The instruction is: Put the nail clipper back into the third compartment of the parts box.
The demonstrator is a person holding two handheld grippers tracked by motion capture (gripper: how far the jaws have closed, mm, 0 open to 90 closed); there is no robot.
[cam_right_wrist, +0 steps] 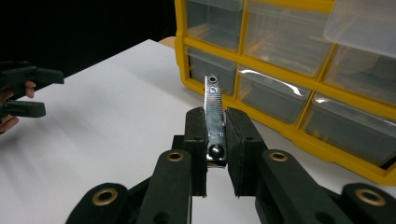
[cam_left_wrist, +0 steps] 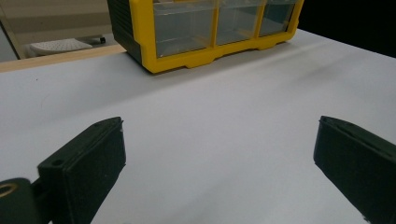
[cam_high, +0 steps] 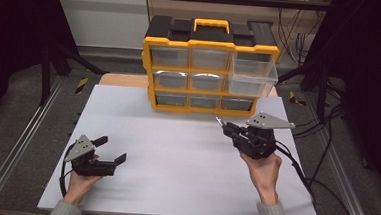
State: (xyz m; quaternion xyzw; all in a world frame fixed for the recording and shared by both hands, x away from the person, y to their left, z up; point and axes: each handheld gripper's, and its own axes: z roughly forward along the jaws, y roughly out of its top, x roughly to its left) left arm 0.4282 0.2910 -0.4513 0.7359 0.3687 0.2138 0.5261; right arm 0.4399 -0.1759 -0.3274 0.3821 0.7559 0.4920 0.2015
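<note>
Two grippers: our right gripper pinches nail clipper, long axis pointing toward open drawer of organizer; left gripper spread, farther, idle.

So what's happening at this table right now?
A person works with two hand-held grippers. The right gripper is shut on a small shiny metal nail clipper, held above the white table in front of a yellow and black organiser with clear plastic drawers. Its upper right drawer is pulled out. The left gripper rests open near the table's front left, holding nothing.
</note>
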